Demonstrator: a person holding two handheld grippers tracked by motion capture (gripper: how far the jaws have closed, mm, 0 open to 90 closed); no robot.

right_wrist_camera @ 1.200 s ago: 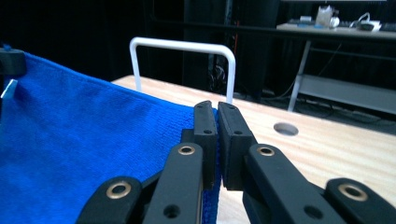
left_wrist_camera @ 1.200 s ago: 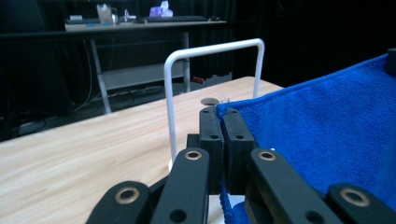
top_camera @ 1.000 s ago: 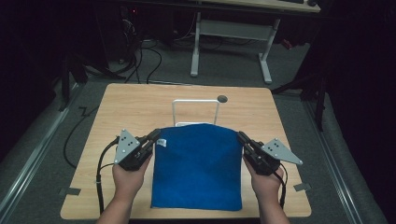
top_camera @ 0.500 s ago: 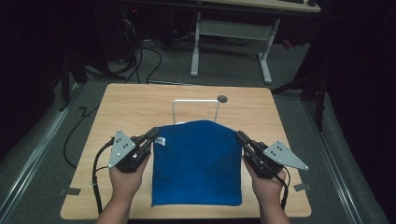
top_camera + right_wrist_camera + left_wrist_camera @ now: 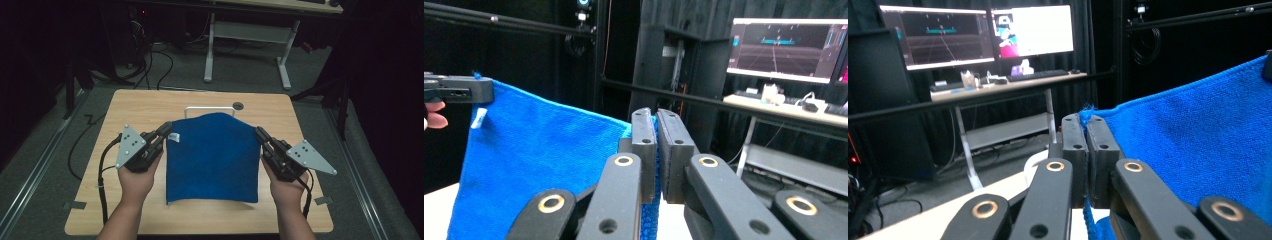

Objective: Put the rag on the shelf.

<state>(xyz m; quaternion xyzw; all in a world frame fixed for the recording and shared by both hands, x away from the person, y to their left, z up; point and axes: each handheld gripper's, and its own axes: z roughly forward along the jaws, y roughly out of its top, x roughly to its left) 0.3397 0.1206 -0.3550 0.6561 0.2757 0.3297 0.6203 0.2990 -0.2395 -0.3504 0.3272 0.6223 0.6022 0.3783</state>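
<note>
Towel (image 5: 212, 157), a blue one, hangs spread between the two grippers above the table (image 5: 140, 107), its far edge raised and its near edge trailing down toward the person's side. Left gripper (image 5: 163, 132) pinches the towel's far-left corner, just beside the small white tag (image 5: 174, 137); in the left gripper view the black jaws are pressed together with a tuft of blue cloth poking out above them (image 5: 1087, 112). Right gripper (image 5: 260, 134) pinches the far-right corner the same way, its jaws closed on a thin blue edge in the right gripper view (image 5: 655, 150).

Holding both far corners well apart keeps the cloth taut across its top edge, so it opens flat instead of bunching. That grip looks chosen for laying or draping: just beyond the towel's far edge stands a white wire rack (image 5: 210, 108), and the raised edge sits right in front of its top bar. My judgement is that the towel is being lifted to go over that bar, or else smoothed out for folding; the pictures do not settle which.

Beyond the rack a small round hole (image 5: 238, 105) sits in the tabletop. Both hands (image 5: 135, 182) grip from the towel's near side, which leaves the cloth free to swing forward.
</note>
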